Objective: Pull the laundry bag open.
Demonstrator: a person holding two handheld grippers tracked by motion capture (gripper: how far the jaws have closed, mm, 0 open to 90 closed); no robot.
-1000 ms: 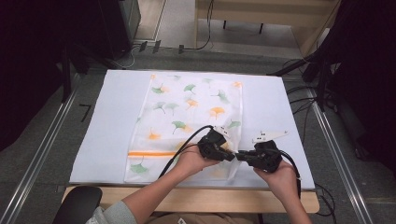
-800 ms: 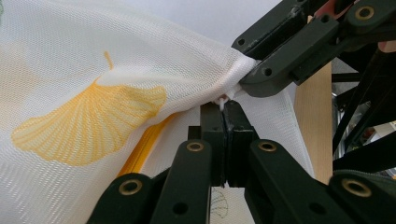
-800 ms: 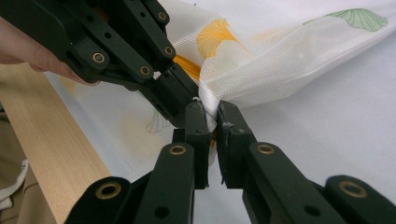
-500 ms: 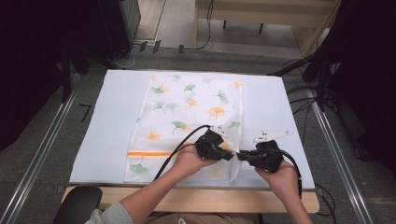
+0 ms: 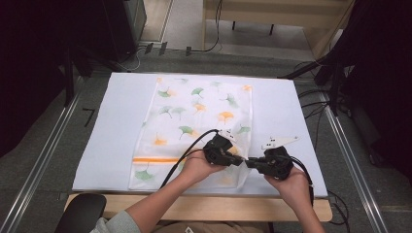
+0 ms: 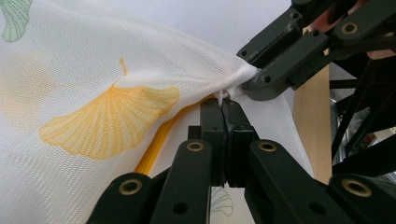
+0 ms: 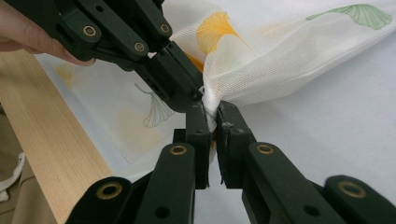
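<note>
A white mesh cloth [image 5: 194, 111] printed with green and orange ginkgo leaves and an orange stripe lies flat on the white table cover [image 5: 111, 126]. Both hands meet at its near right corner. My left gripper [image 5: 239, 161] is shut on that corner, its jaws pressed together on a pinch of mesh [image 6: 223, 103]. My right gripper [image 5: 249, 163] faces it tip to tip and is shut on the same bunched corner [image 7: 212, 112]. The corner is lifted slightly into a puckered fold [image 7: 261, 70]. Each gripper view shows the other gripper close ahead, the right [image 6: 261, 77] and the left [image 7: 177, 79].
The table's wooden front edge [image 5: 204, 206] runs just under the hands. Metal rails [image 5: 43, 155] flank the table on both sides. Black cables [image 5: 316, 111] trail at the right, and a dark chair part [image 5: 80, 213] sits at the bottom left.
</note>
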